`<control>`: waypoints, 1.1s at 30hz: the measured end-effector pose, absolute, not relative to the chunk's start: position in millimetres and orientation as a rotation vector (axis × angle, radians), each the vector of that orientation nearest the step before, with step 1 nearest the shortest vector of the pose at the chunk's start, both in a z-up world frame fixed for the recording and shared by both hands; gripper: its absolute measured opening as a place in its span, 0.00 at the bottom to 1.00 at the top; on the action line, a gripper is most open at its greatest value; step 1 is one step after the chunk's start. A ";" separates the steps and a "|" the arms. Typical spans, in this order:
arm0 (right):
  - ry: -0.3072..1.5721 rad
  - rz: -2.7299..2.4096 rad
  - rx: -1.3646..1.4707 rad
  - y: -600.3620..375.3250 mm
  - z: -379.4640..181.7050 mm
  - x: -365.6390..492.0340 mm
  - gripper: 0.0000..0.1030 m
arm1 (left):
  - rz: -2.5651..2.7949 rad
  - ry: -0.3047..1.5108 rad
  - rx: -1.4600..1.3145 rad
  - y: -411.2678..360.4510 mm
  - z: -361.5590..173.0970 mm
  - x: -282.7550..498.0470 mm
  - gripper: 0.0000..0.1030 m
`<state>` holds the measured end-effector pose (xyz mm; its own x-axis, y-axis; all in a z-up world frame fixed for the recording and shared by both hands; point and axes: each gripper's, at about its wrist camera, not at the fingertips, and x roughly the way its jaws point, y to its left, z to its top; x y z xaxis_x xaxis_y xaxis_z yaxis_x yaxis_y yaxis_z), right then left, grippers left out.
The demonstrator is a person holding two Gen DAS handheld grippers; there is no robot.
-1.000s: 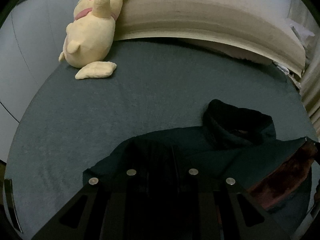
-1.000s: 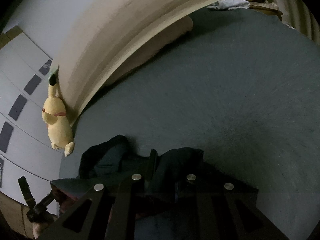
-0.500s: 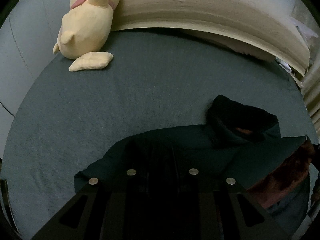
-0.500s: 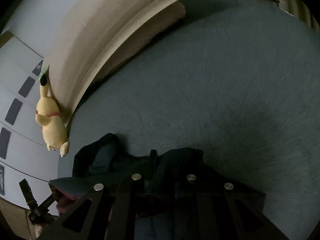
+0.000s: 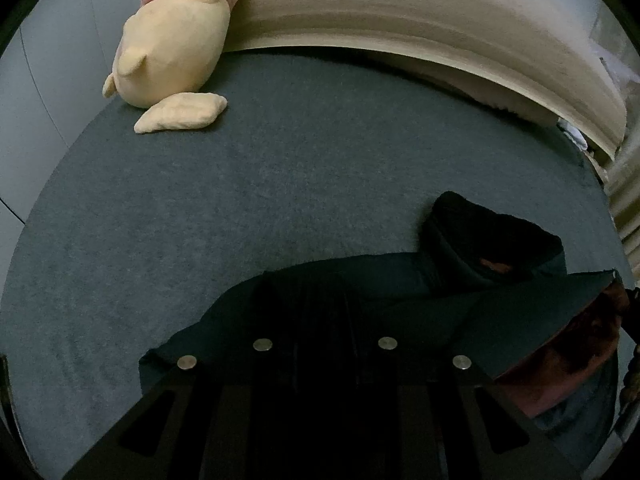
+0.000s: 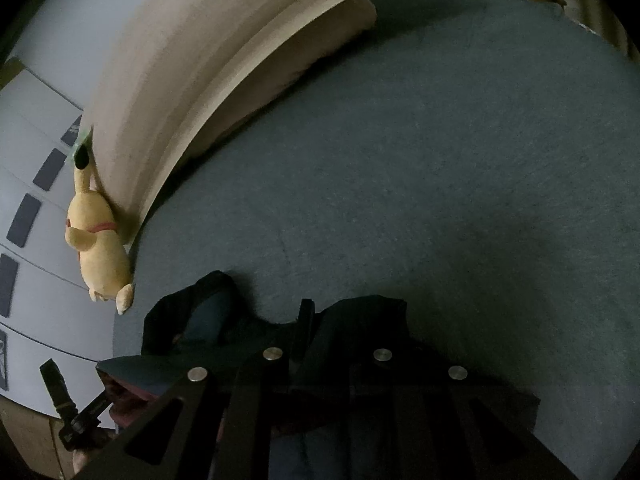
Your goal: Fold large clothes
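The dark garment (image 5: pixel 360 300) (a hooded jacket or similar, with a reddish lining (image 5: pixel 568 356) that shows on one side) lies on the bed (image 5: pixel 280 200), at the near edge, i.e. the edge closest to both cameras. It is only partly on the cover: the hood (image 5: pixel 480 236) and the shoulder part rest flat toward the middle of the bed, while the lower part hangs or is held up at the near edge. I judge the fold as barely begun; no clean fold line is visible, and the fabric is bunched, esp. in the right wrist view, where a lump (image 6: pixel 192 312) sits beside a raised flap.

The left gripper (image 5: pixel 324 344) stands directly over the garment's near part, and its jaws are nearly together; the cloth is so dark there that I cannot see the pinch itself, but it seems to hold fabric. The right gripper (image 6: pixel 326 354) is also narrow, closed on a raised flap of the same garment.

Left to do, approx.: spread it flat, bring in the sleeves, fold the body.

Further out, a yellow plush toy (image 5: pixel 176 40) leans at the far corner against the beige headboard (image 5: pixel 400 12), well apart from the garment. The rest of the bed cover is bare.
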<state>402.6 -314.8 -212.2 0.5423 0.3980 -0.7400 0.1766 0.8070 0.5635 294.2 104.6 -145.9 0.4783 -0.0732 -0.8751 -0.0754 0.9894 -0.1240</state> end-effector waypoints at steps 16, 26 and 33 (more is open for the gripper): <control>1.043 0.134 0.659 -315.7 -212.8 407.1 0.16 | 0.015 1.071 -0.130 101.6 -148.0 294.3 0.22; 1.061 0.144 0.691 -318.2 -216.7 409.9 0.17 | 0.015 1.076 -0.164 104.6 -150.7 299.3 0.23; 1.055 0.150 0.714 -321.9 -214.9 407.2 0.18 | 0.012 1.081 -0.151 104.1 -151.0 297.9 0.23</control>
<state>407.2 -321.9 -214.9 0.5063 0.4398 -0.7418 0.2158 0.7682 0.6028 297.9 104.1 -151.0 0.4710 -0.0642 -0.8798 -0.0830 0.9897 -0.1167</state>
